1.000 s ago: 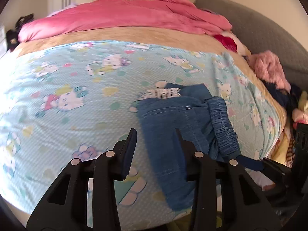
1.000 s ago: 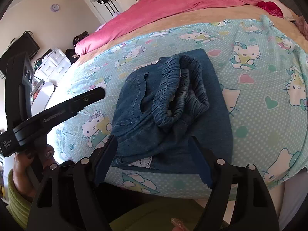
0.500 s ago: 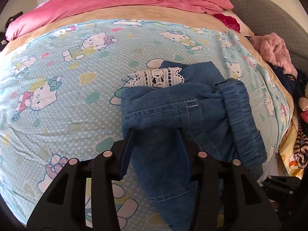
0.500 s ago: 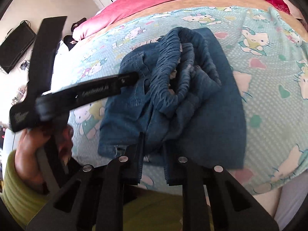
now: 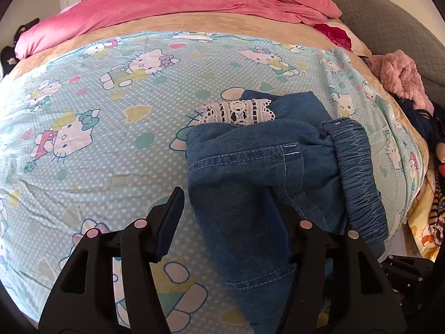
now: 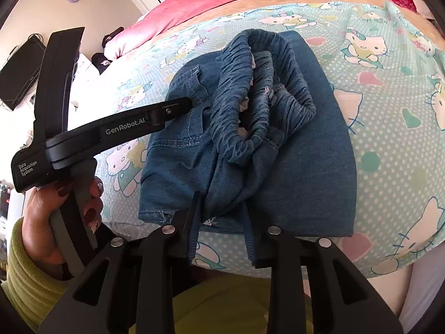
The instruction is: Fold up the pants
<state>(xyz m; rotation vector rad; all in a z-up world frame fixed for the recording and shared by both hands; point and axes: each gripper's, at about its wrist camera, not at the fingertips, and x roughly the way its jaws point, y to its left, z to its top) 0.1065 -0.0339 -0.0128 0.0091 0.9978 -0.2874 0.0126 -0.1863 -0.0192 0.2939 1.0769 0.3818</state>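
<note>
Blue denim pants (image 5: 267, 161) with an elastic waistband (image 5: 358, 172) and a white lace hem (image 5: 236, 111) lie folded in a bunch on the Hello Kitty sheet (image 5: 97, 139). My left gripper (image 5: 222, 206) is open, its jaws straddling the near left part of the denim. In the right wrist view the pants (image 6: 278, 144) lie near the bed's front edge. My right gripper (image 6: 222, 208) has its jaws partly closed around a fold of denim at the near edge. The left gripper (image 6: 178, 105) shows there, reaching over the pants' left side.
A pink duvet (image 5: 180, 0) lies across the far bed. A pink fluffy garment (image 5: 400, 75) and other clothes pile up at the right by a grey headboard (image 5: 389, 22). The person's hand (image 6: 72, 203) holds the left gripper's handle.
Both grippers moved in onto the pants. The right gripper closed from wide open onto the near denim fold, then its jaws spread slightly. The left stayed open.
</note>
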